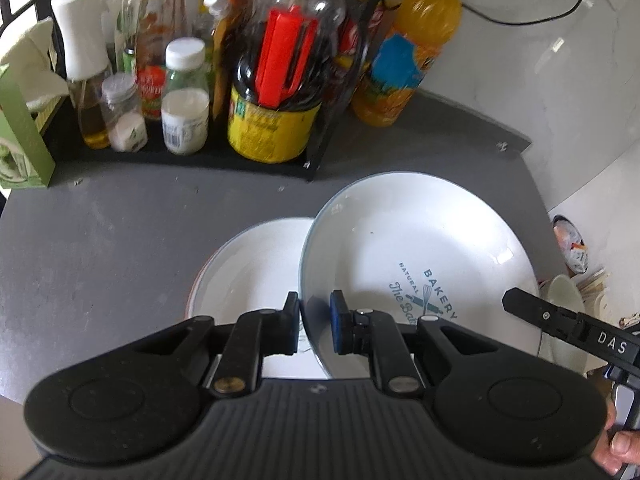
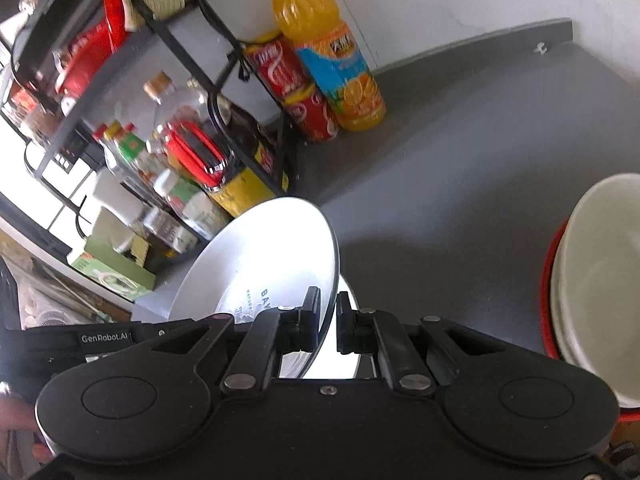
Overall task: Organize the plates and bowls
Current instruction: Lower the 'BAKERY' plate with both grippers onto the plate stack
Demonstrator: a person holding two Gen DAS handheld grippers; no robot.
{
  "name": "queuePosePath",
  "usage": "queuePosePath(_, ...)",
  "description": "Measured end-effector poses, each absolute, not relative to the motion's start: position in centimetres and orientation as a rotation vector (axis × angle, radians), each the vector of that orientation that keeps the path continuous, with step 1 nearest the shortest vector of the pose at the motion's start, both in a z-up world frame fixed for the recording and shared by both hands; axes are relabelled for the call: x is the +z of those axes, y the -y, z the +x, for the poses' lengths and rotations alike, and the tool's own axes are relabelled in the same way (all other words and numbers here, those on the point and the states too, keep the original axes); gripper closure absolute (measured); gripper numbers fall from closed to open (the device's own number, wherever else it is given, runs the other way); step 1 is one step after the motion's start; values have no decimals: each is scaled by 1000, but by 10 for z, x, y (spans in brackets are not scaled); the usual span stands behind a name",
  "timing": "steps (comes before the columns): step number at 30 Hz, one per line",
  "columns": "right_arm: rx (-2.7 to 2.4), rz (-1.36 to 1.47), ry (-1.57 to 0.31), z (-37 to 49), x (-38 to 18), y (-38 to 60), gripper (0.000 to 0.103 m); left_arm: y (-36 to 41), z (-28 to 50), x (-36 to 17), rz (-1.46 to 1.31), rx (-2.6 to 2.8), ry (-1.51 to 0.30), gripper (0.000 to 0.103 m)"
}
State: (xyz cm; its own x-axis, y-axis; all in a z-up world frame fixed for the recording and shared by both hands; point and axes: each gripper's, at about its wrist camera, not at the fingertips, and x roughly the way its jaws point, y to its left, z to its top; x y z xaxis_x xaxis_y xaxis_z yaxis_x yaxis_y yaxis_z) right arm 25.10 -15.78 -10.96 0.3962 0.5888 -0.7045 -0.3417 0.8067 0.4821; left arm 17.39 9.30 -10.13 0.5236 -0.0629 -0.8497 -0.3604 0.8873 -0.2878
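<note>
Two grippers hold one white plate printed with a "BAKERY" logo (image 1: pixel 420 256), each at a different edge. The left gripper (image 1: pixel 316 322) has its two fingers closed on the plate's near-left rim, one blue pad (image 1: pixel 339 322) on the inner face and the other finger on the outer face. The right gripper (image 2: pixel 329 322) has its two fingers clamped on the rim at the opposite side, where the plate (image 2: pixel 264 256) appears edge-on and tilted. In the left wrist view the right gripper's finger (image 1: pixel 532 310) enters from the right side over the plate. The plate is lifted, tilted above a stack of plates (image 1: pixel 248 268) that rests on the grey counter (image 1: pixel 120 240); at least two rims are visible in that stack, one white and one reddish, and the exact count cannot be told. To the right, one stack of white bowls (image 2: pixel 600 280) sits inside one red-rimmed bowl (image 2: pixel 546 276); the number of bowls is unclear. At the counter's back stands one black wire rack (image 1: pixel 316 152) crowded with bottles and jars, one orange juice bottle (image 2: pixel 328 52) and two red cans (image 2: pixel 296 88) stacked one on the other.
</note>
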Motion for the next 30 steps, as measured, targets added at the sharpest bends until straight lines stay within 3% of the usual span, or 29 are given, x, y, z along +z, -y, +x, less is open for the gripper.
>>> queuePosePath(30,491,118,-1122,239,-152,120,95,-119,196,-178,-446,99,-1248,89)
